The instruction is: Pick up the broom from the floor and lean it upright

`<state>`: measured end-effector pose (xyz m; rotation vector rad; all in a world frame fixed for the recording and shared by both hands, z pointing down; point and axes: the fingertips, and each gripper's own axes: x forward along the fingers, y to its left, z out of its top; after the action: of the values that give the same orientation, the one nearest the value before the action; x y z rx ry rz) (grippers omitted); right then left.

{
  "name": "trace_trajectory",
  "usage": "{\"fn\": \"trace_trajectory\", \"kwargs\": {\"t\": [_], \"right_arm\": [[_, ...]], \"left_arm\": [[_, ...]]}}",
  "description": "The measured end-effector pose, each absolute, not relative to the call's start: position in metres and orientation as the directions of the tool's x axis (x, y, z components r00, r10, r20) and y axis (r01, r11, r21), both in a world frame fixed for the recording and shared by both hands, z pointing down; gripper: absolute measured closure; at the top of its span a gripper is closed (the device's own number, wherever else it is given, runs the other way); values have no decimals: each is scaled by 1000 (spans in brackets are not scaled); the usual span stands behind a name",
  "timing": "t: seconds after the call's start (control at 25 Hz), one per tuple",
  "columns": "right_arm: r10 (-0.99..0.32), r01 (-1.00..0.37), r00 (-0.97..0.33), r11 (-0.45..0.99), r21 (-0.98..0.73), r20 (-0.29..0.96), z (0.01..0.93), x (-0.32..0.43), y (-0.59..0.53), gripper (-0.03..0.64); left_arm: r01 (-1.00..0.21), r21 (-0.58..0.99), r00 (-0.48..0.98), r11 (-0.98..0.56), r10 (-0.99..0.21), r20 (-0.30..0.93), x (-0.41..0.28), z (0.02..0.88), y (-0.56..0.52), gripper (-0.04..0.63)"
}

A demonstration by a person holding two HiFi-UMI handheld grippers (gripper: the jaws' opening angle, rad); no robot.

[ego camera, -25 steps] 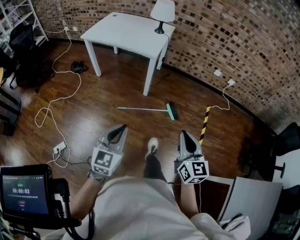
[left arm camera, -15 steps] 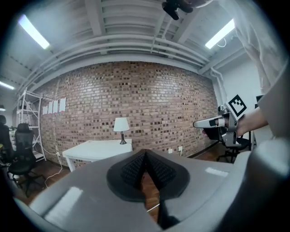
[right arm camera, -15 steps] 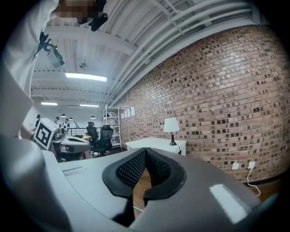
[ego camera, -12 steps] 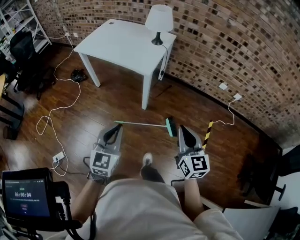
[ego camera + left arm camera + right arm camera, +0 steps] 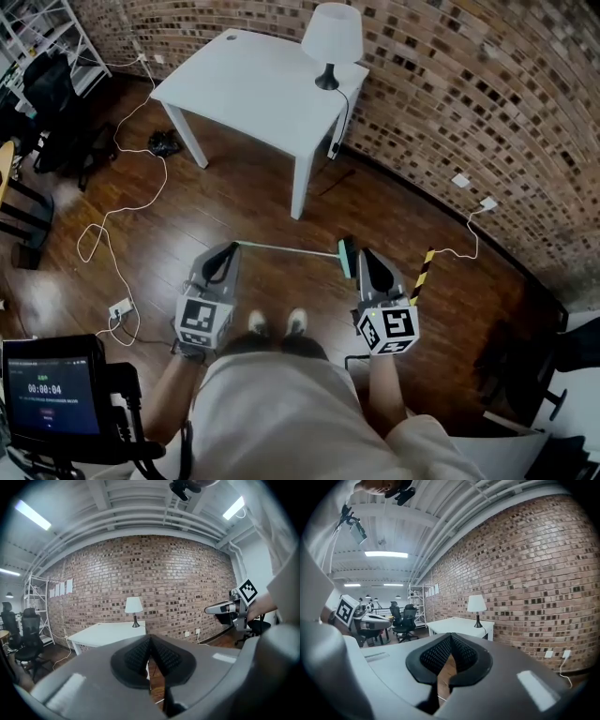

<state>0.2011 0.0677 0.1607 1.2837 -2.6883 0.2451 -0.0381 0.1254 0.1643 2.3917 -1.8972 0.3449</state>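
Observation:
The broom lies flat on the wooden floor in the head view, with a thin pale green handle and a dark green head at its right end. My left gripper is held above the floor, its tip over the handle's left end in the picture. My right gripper hovers just right of the broom head. Both point nearly level toward the brick wall. Both are shut with nothing between the pads, as the left gripper view and the right gripper view show. In both gripper views the broom is hidden below the gripper bodies.
A white table with a lamp stands against the brick wall beyond the broom. A white cable and power strip lie at left, near office chairs. A yellow-black striped bar lies at right. My shoes are just behind the broom.
The person has stepped toward the broom, carrying both grippers forward; their tips now sit over the broom's two ends in the head view. Both grippers stay shut.

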Motion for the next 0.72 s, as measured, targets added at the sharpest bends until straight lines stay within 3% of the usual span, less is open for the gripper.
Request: {"fn": "trace_trajectory", "kwargs": {"t": [0.72], "right_arm": [[-611,-658,-731,750,-73,305,201,153,21,603]], "left_arm": [[-984,-49,148,-170,-941,304,-56,198,94,594]]}}
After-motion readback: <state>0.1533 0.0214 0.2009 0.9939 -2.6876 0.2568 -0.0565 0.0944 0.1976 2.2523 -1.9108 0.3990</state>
